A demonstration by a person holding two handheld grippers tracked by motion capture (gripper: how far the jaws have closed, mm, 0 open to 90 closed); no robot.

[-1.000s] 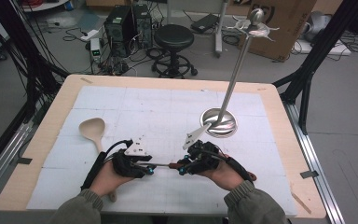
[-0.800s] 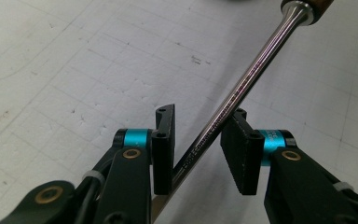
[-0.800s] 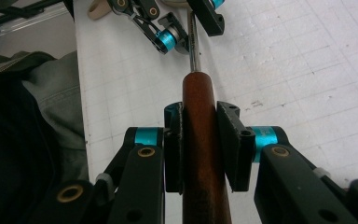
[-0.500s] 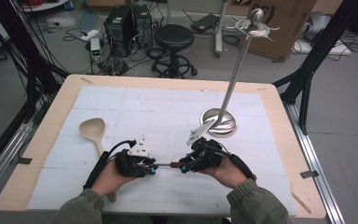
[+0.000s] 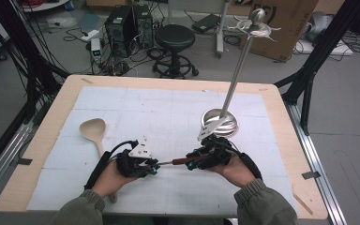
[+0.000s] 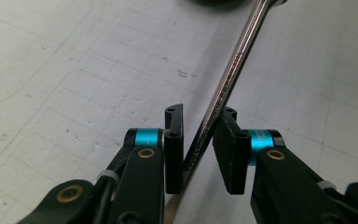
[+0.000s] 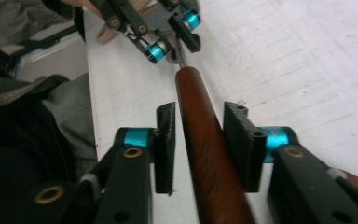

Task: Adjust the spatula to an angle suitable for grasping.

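Note:
A utensil with a red-brown wooden handle (image 7: 205, 154) and a thin steel shaft (image 6: 223, 88) hangs level just above the white mat, spanning both grippers. My right gripper (image 7: 199, 121) is shut on the handle, which runs lengthwise between its pads. My left gripper (image 6: 198, 135) stands open, and the shaft crosses the gap at a slant, brushing the pads. In the high view the left gripper (image 5: 155, 165) and right gripper (image 5: 190, 161) face each other near the table's front middle. The utensil's head is hidden.
A metal rack stands just behind my right hand: a round base (image 5: 220, 123) with a tall pole and hooks (image 5: 258, 26) on top. A wooden spoon (image 5: 93, 131) lies on the mat at the left, its handle running under my left forearm.
Both hands have drifted slightly to the right, with the utensil still spanning the two grippers.

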